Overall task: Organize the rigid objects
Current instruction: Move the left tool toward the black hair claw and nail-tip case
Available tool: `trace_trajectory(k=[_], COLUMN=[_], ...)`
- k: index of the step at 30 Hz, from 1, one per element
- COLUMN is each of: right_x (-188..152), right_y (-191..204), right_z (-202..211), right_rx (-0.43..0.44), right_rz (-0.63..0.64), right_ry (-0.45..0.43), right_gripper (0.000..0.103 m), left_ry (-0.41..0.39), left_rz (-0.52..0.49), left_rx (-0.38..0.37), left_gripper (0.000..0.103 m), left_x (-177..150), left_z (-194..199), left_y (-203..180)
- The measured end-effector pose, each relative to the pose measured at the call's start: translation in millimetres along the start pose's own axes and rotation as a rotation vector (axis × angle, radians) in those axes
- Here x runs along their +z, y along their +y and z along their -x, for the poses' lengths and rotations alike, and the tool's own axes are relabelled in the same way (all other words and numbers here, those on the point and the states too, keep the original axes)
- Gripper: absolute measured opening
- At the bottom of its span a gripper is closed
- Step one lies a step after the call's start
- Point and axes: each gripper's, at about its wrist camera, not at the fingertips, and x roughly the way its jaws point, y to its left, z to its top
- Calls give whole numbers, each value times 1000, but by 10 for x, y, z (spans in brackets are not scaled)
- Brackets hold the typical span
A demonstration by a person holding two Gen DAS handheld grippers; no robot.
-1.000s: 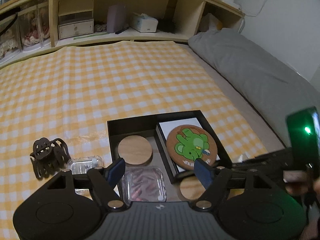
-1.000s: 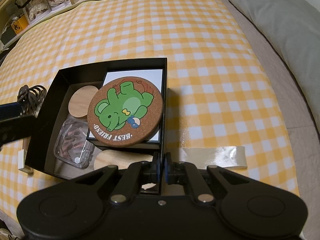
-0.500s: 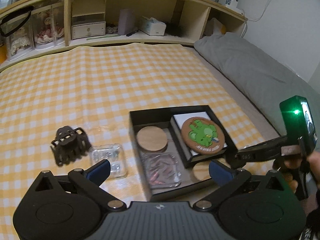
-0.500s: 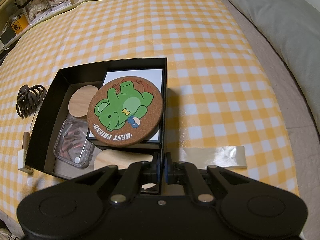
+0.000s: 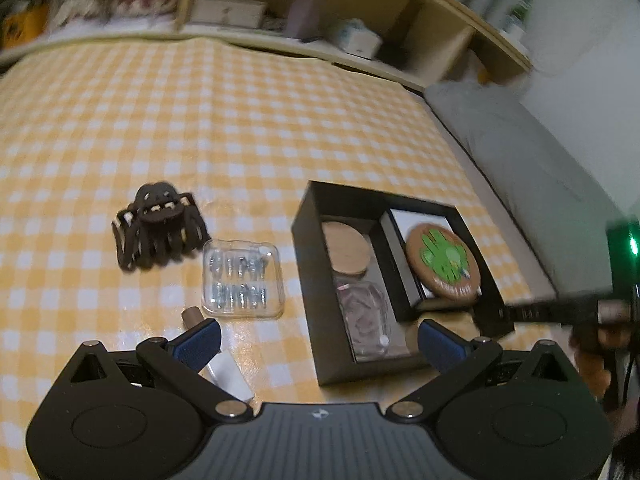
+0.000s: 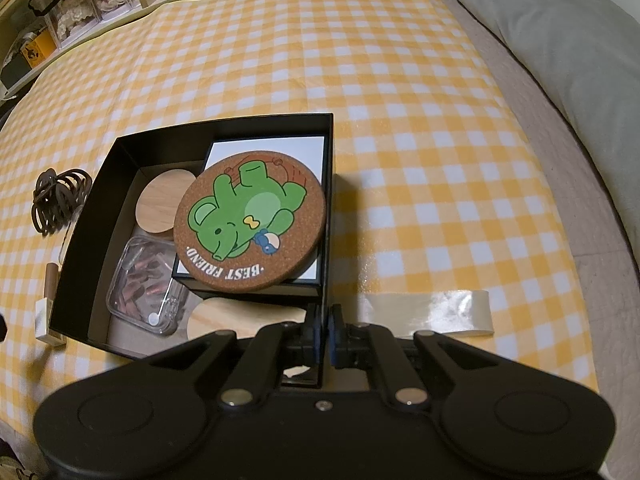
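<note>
The right gripper clenches the black box's wall at six o'clock; the left gripper, jaws released, should next take the clear case.

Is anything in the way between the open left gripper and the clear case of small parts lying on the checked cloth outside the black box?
Nothing visible. The left gripper is open, and only bare cloth lies between it and the clear case.
</note>
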Motion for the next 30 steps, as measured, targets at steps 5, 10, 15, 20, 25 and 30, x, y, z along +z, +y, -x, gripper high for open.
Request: trace_trajectory(k=[5, 10, 15, 20, 25, 30], right_x=[1, 0, -2, -45, -47, -53], right_y=[27, 32, 14, 77, 113, 114], right_z=[0, -2, -7, -40, -35, -47], right_rx=[-1, -1, -2, -10, -11, -12], right_rz=[0, -1, 1, 10, 10, 12], right_ry=[0, 0, 1, 5, 5, 8], right_gripper=[5, 5, 5, 5, 5, 5], left_ry=[-13, -26, -18, 6, 22, 31], left_rz=[218, 197, 166, 132, 112, 65], left_rx=[-28, 66, 131, 131, 151, 156], left_gripper=[97, 88, 86, 87, 87, 92], left_x=[127, 198, 250, 267, 253, 224], left_z=[-143, -355, -549, -702, -824, -892], left_y=[240, 327, 415, 446, 463, 458])
